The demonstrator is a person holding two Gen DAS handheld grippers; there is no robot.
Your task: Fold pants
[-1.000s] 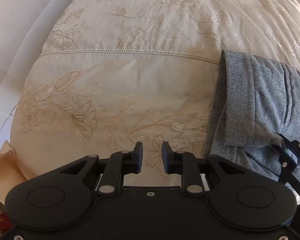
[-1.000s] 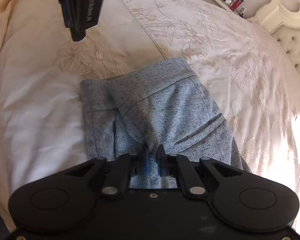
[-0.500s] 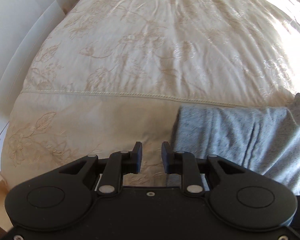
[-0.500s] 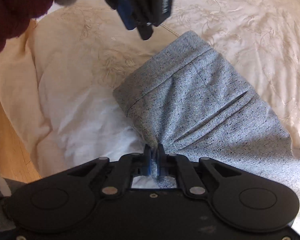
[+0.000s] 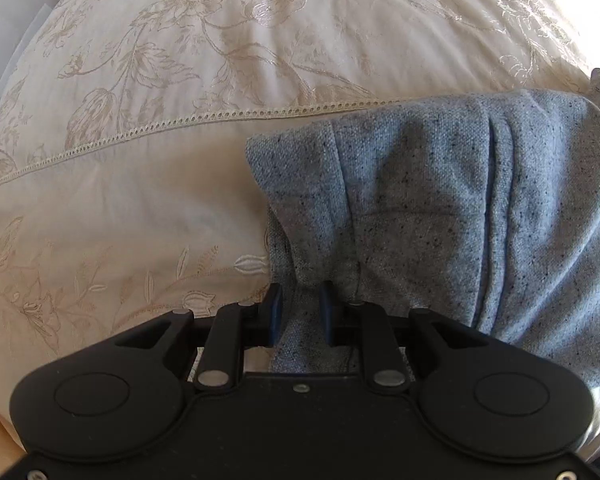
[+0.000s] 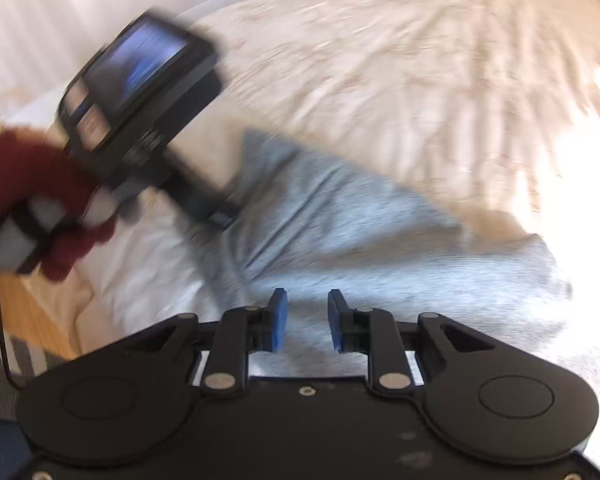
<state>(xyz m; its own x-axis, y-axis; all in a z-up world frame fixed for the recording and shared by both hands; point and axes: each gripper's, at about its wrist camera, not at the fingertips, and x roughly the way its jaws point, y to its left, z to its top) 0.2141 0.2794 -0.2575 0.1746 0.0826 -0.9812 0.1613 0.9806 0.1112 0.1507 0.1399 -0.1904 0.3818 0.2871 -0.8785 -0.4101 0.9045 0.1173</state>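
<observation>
The grey speckled pants [image 5: 440,208] lie folded on the cream embroidered bedspread [image 5: 160,92]. My left gripper [image 5: 300,312] is open, its two fingers straddling the near left edge of the pants. In the blurred right wrist view the pants [image 6: 340,236] lie ahead of my right gripper [image 6: 307,318], which is open and empty just above the cloth. The left gripper's body with its small screen [image 6: 140,92] shows there at upper left, held by a hand in a dark red glove [image 6: 32,200].
The bedspread's lace seam [image 5: 180,120] runs across behind the pants. A wooden floor and striped rug [image 6: 4,320] show past the bed's left edge. Bright sunlight falls on the bed at the right [image 6: 572,168].
My right gripper has opened and let go of the pants. My left gripper has moved right and down onto the pants' edge, which now lies between its fingers.
</observation>
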